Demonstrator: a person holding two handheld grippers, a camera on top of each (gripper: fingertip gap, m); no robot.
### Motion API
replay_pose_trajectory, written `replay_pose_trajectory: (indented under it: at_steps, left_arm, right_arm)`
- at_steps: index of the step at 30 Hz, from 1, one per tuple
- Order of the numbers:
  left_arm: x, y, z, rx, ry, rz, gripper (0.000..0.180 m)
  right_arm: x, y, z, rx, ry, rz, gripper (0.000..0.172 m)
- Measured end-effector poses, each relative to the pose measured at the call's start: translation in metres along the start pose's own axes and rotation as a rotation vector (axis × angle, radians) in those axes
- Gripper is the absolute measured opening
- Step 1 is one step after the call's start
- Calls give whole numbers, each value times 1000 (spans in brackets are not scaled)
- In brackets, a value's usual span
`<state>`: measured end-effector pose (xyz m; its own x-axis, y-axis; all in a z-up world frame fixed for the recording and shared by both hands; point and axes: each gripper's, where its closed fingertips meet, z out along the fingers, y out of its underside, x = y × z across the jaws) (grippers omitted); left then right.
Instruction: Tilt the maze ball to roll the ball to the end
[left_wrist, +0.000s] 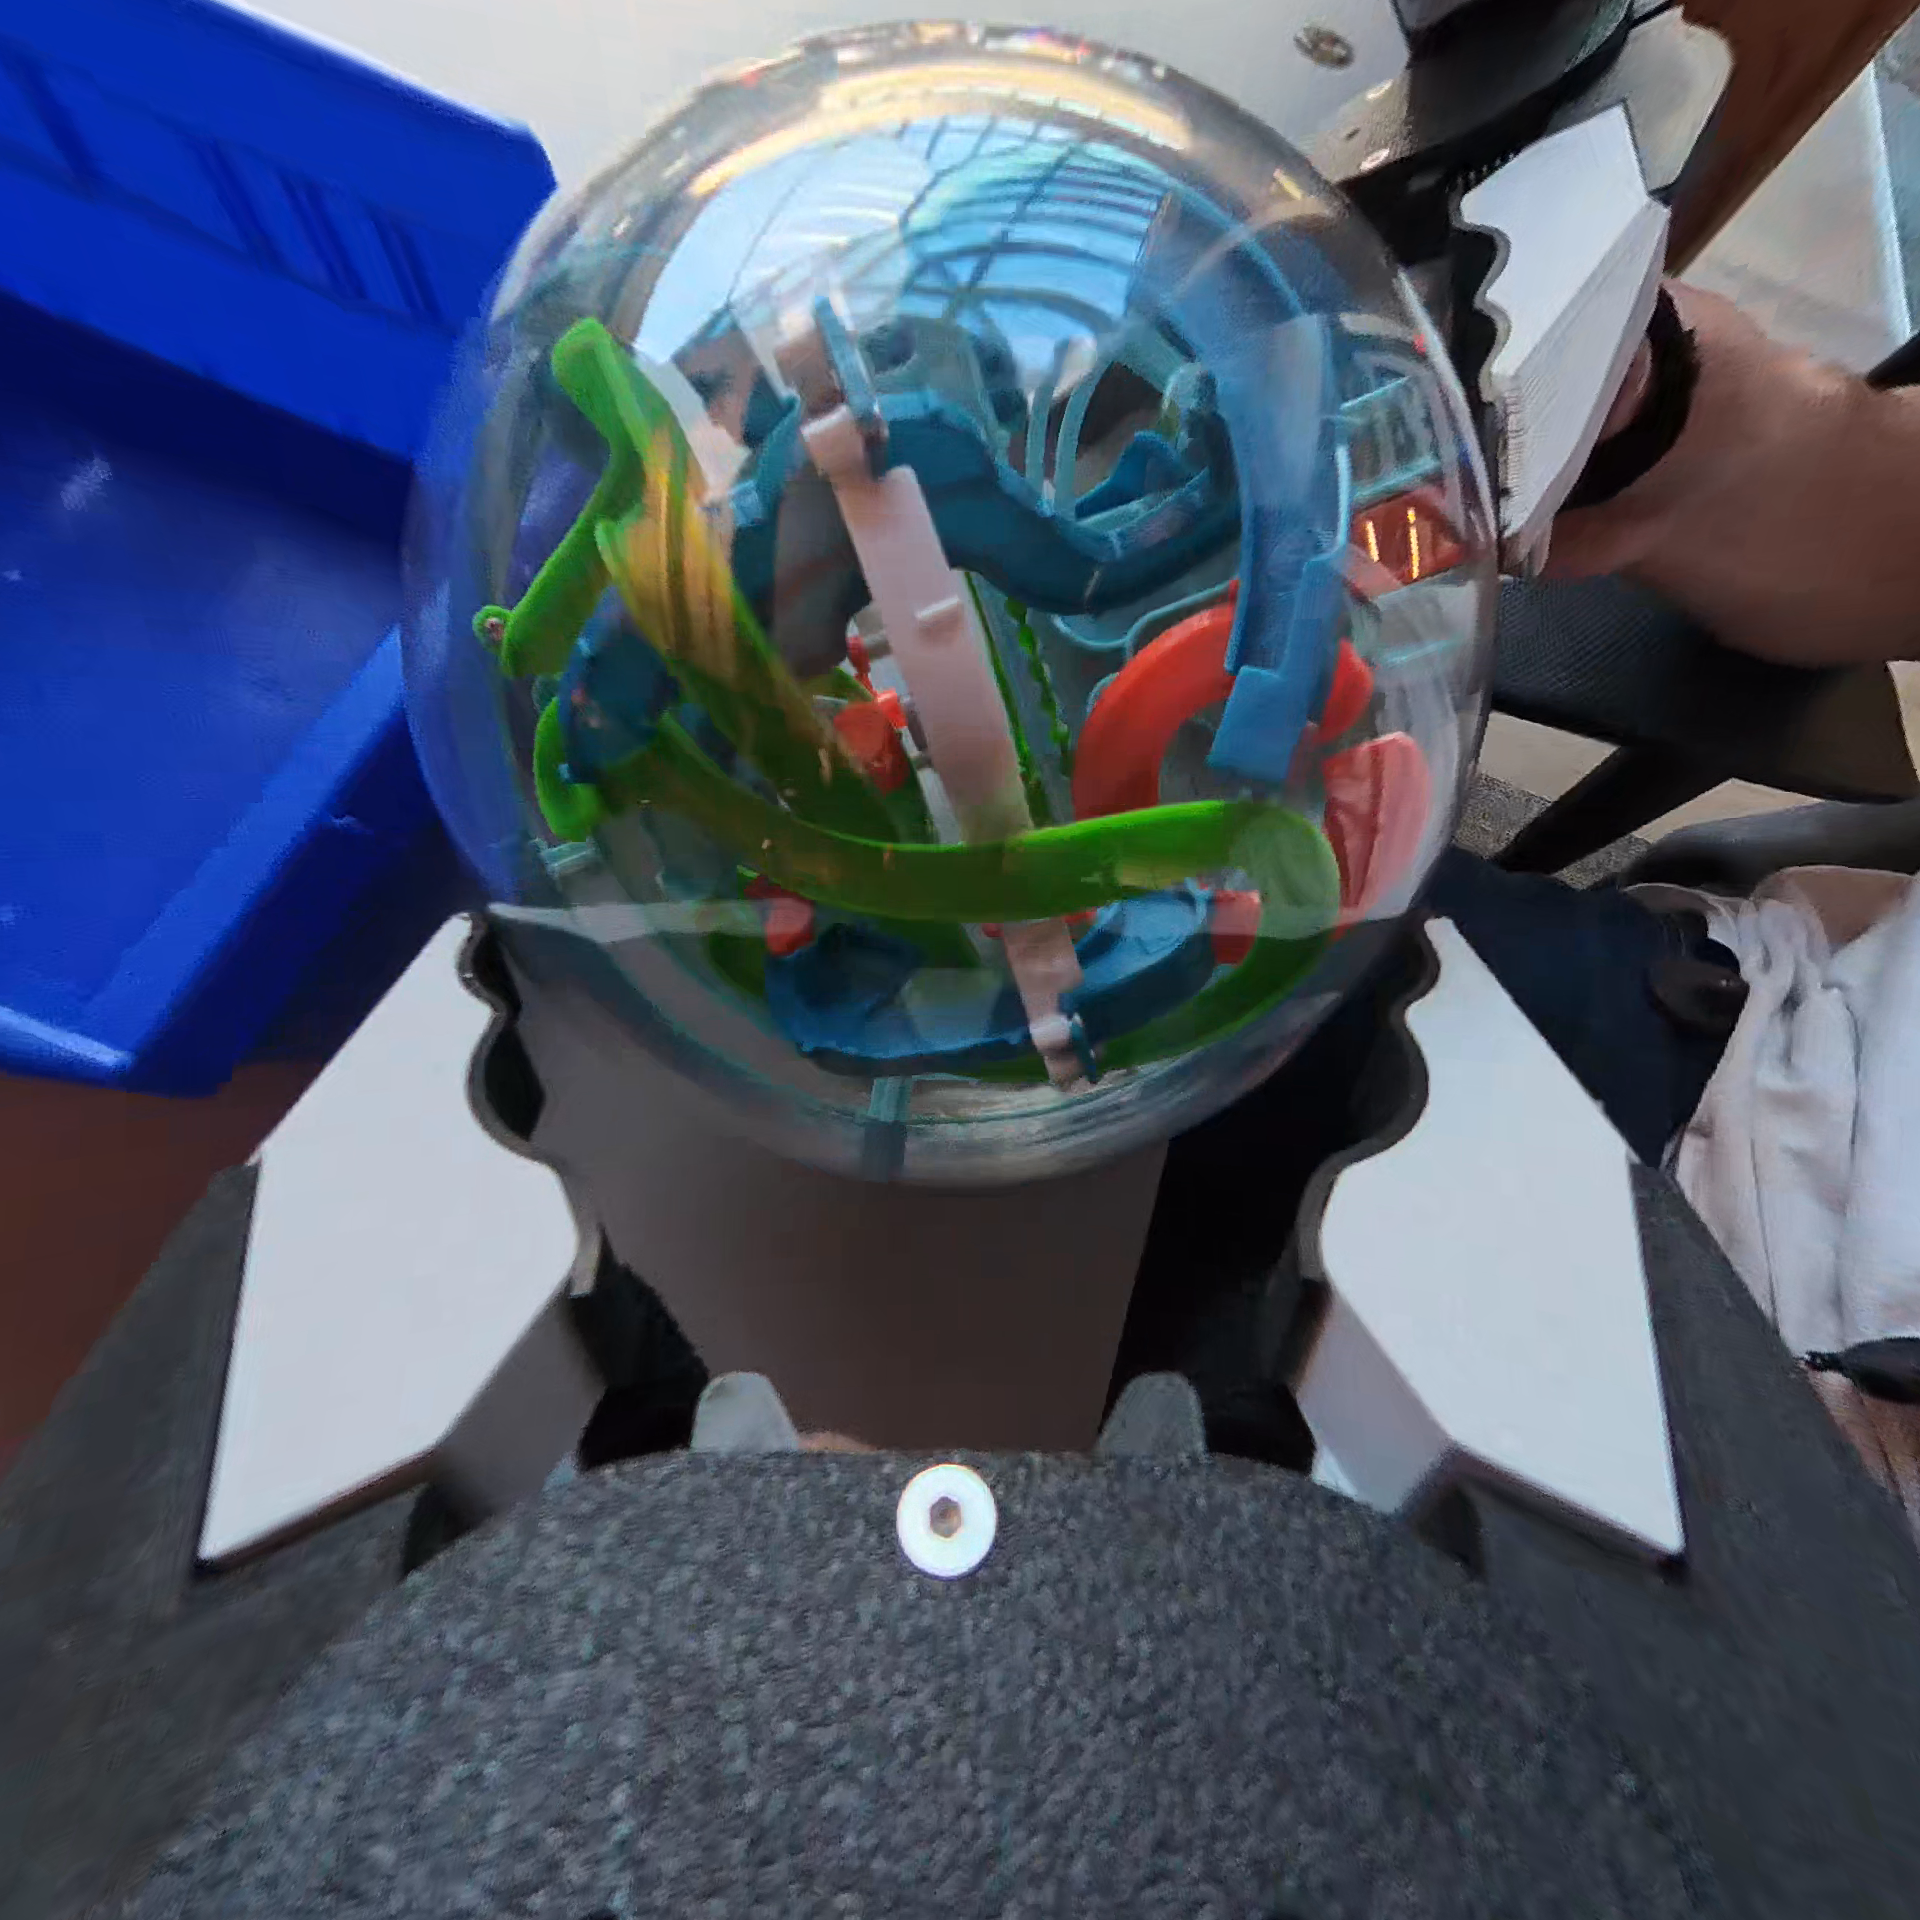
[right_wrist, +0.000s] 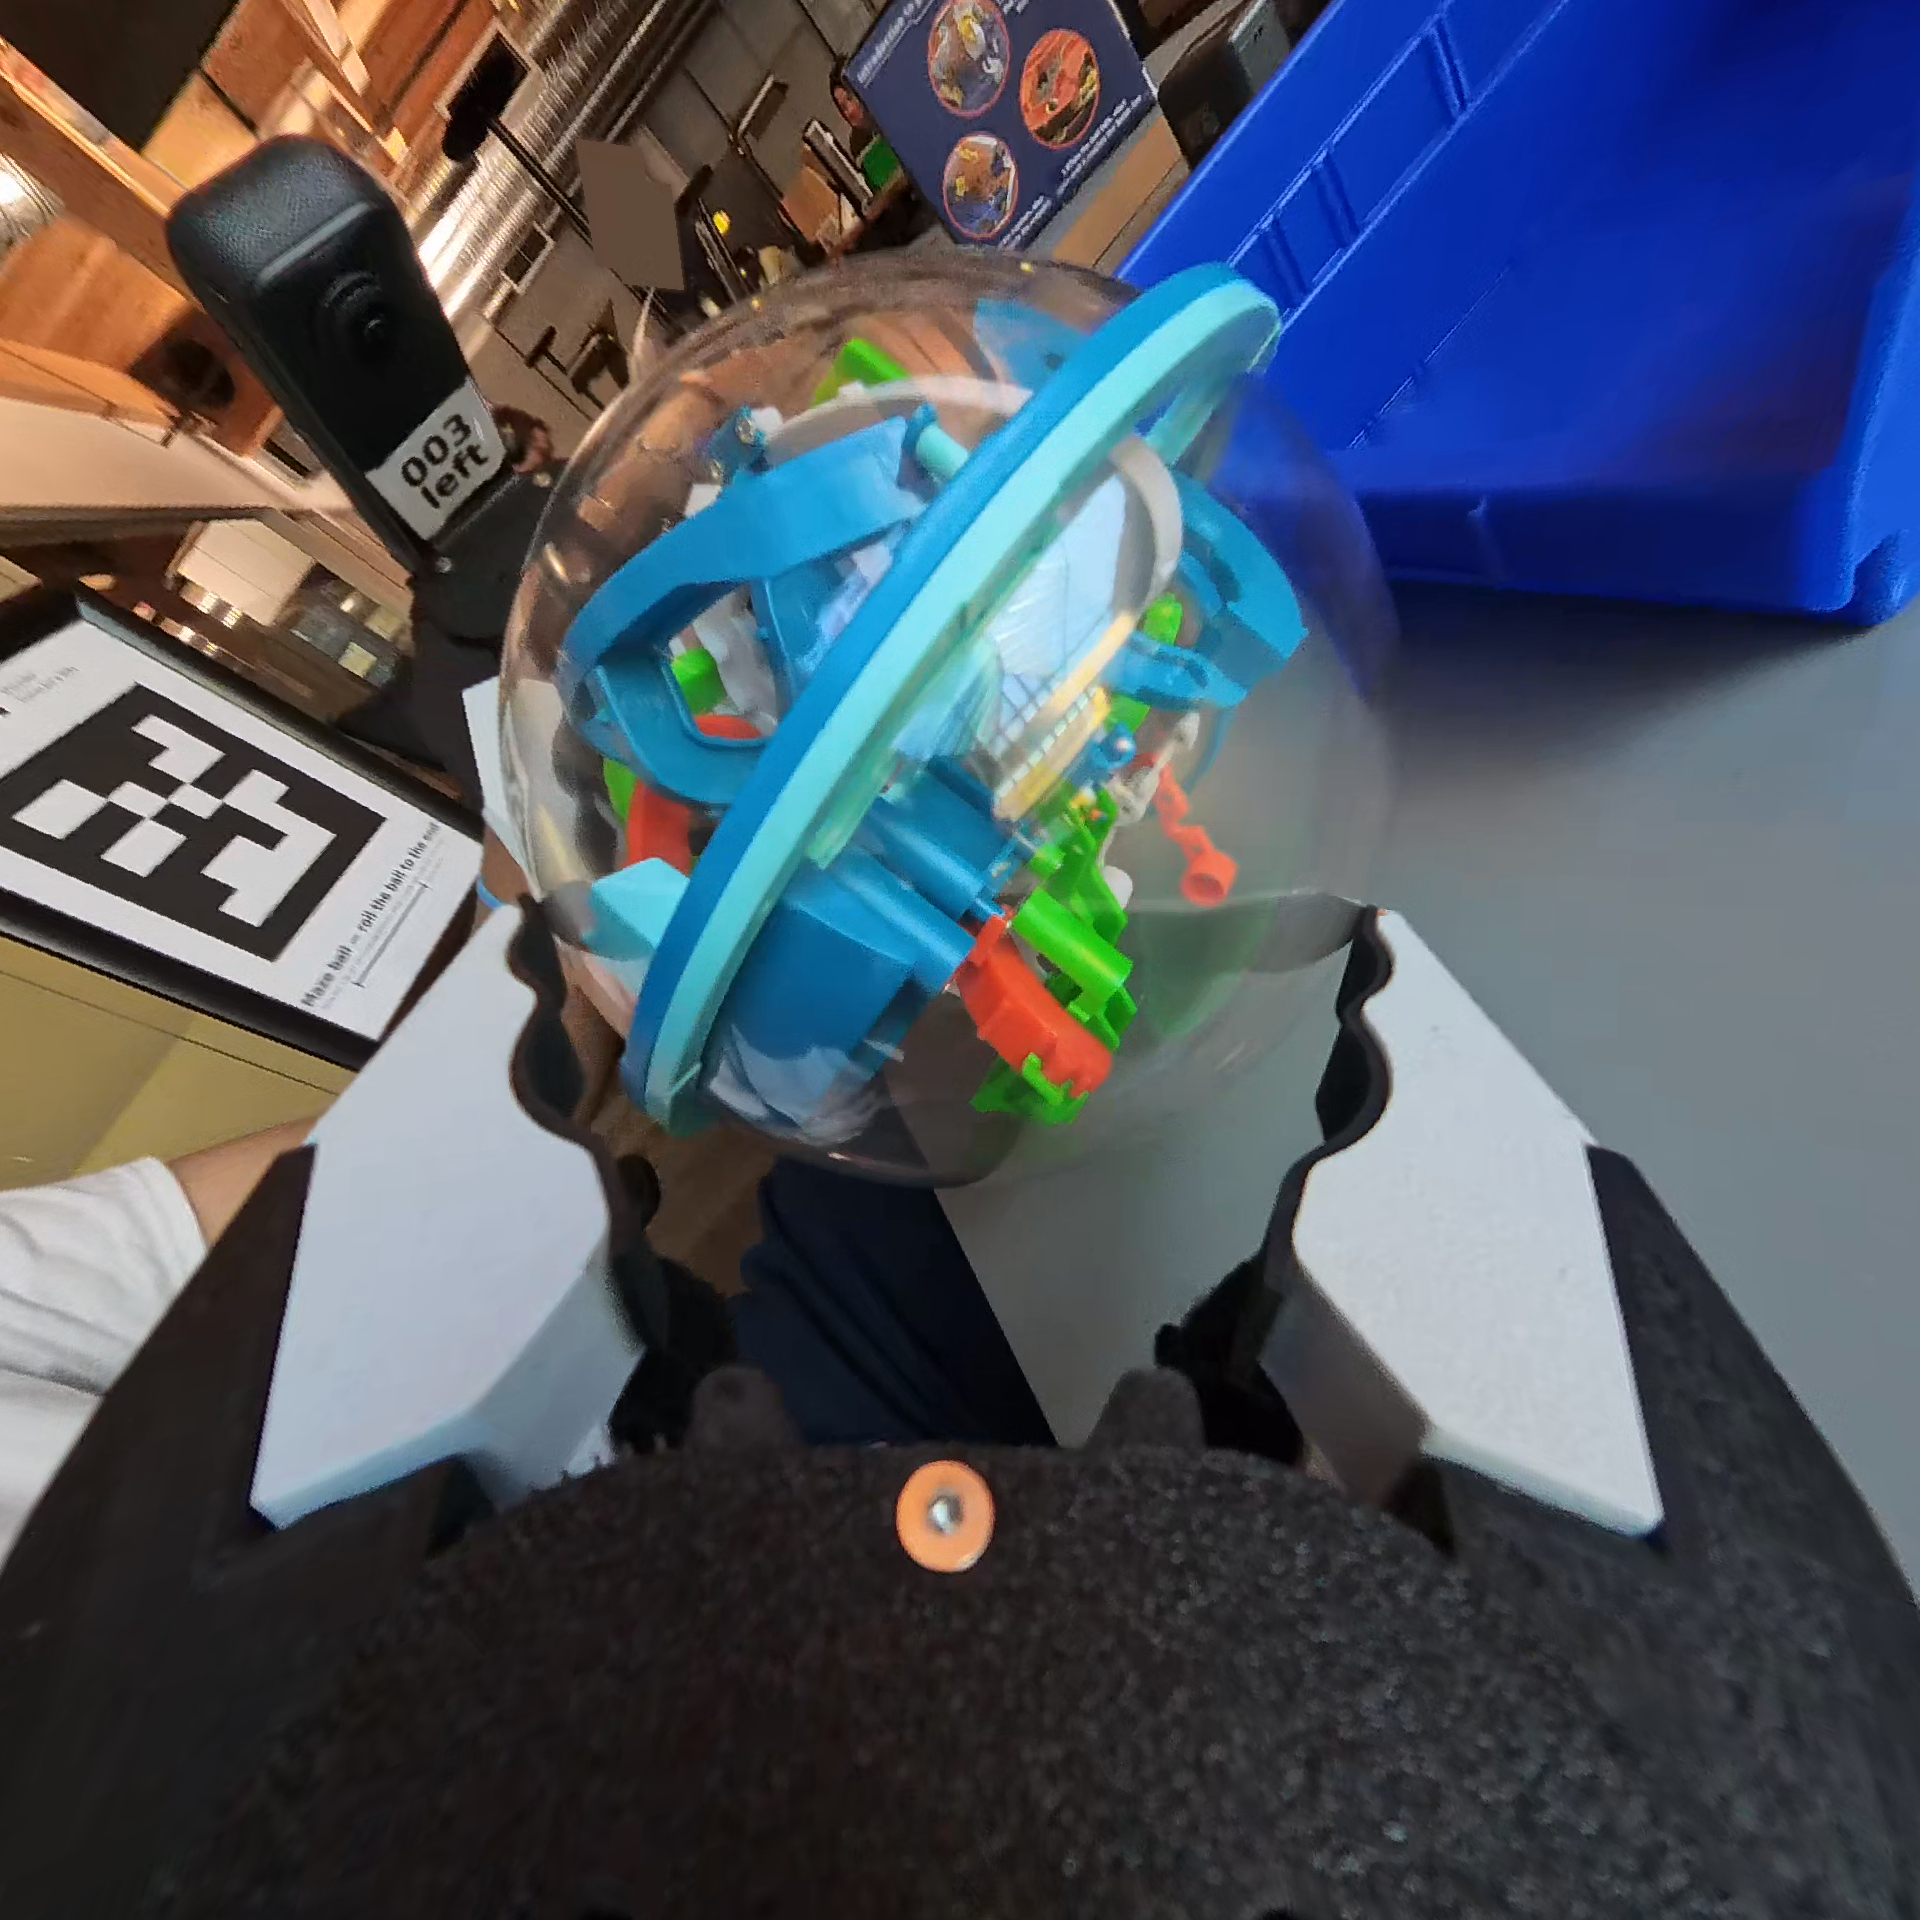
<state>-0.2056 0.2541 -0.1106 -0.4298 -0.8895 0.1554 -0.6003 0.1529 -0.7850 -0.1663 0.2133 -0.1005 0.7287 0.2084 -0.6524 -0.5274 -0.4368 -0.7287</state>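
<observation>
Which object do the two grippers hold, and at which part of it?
Both hold the clear maze ball, each gripper clamping opposite sides of its shell near the widest part.

One maze ball (left_wrist: 951, 613); two hand-held grippers (left_wrist: 951, 935) (right_wrist: 940, 935); one blue bin (right_wrist: 1621, 343); one marker card (right_wrist: 177, 821).

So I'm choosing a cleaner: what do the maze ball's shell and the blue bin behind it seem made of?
Maze ball shell: probably clear, glossy hard plastic; the coloured tracks show through and it mirrors the windows. Blue bin: likely opaque moulded plastic with a slight sheen and ribbed walls.
</observation>
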Motion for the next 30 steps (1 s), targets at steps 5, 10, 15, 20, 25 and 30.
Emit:
replay_pose_trajectory:
  at_steps: [5,10,15,20,25,30]
  left_arm:
    - [5,8,7,82,-5,0,156]
    - [8,6,5,152,-14,25,156]
    - [13,4,6,175,-16,46,156]
    - [17,7,13,172,11,34,155]
    - [21,8,18,175,40,6,154]
    - [25,10,26,166,71,-50,154]
  right_arm:
    - [-5,-5,-5,3,101,-152,143]
    - [-14,-11,-7,45,147,-261,143]
    - [-26,-20,-12,64,200,-376,143]
    - [-34,-25,-15,42,270,-477,143]
    - [-37,-29,-16,-5,322,-524,143]
    - [-36,-32,-17,-64,350,-528,144]
